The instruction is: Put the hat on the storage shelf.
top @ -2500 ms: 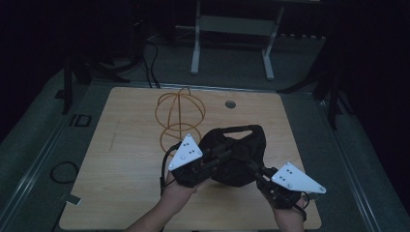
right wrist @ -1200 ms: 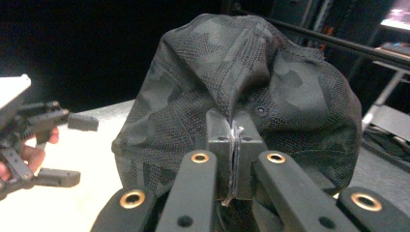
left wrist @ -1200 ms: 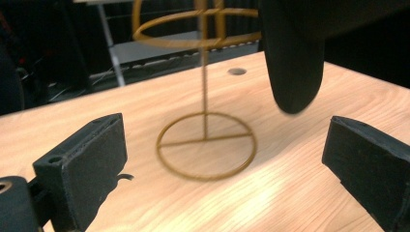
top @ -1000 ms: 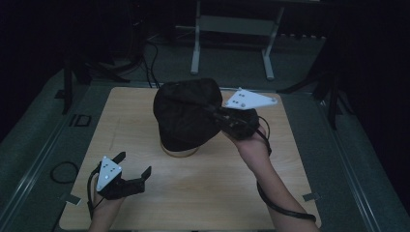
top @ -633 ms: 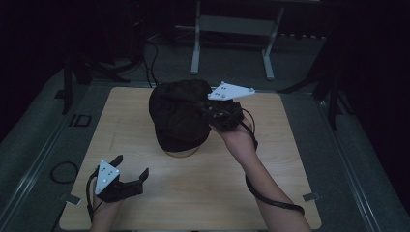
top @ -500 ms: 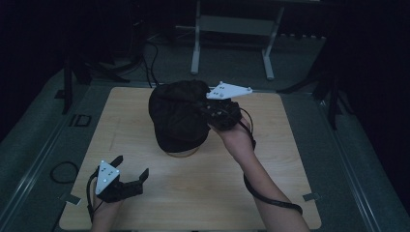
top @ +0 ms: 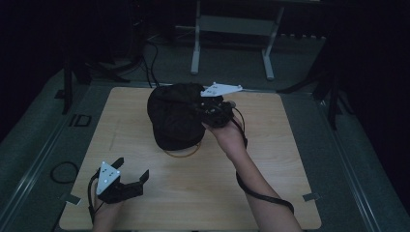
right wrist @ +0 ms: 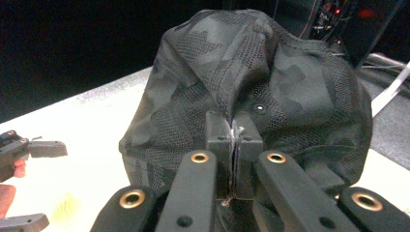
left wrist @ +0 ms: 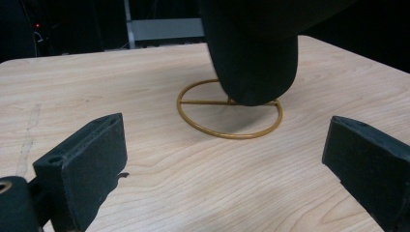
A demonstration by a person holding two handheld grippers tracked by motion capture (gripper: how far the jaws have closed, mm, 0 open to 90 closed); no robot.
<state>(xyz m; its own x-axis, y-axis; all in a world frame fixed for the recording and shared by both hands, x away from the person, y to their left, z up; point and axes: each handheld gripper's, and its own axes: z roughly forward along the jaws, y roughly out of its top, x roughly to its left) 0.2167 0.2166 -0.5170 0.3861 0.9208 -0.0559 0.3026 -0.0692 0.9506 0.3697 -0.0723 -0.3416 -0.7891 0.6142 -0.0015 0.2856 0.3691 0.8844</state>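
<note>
A black cap sat draped over a gold wire stand near the far middle of the wooden table. In the left gripper view the stand's round base ring lay flat on the wood, with a straight wire across it, and the cap's dark brim hung down over the ring's far side.

The right tongs reached in from the cap's right side, held by the person's right hand. In the right gripper view the right tongs were pressed together on a fold of the cap's patterned mesh fabric, pinching it just below a small metal stud.

The left tongs rested low at the near left corner of the table, well apart from the cap, in the person's left hand. Their jaws stood wide apart with nothing between them, pointing toward the stand. A black cable trailed along the right forearm.
</note>
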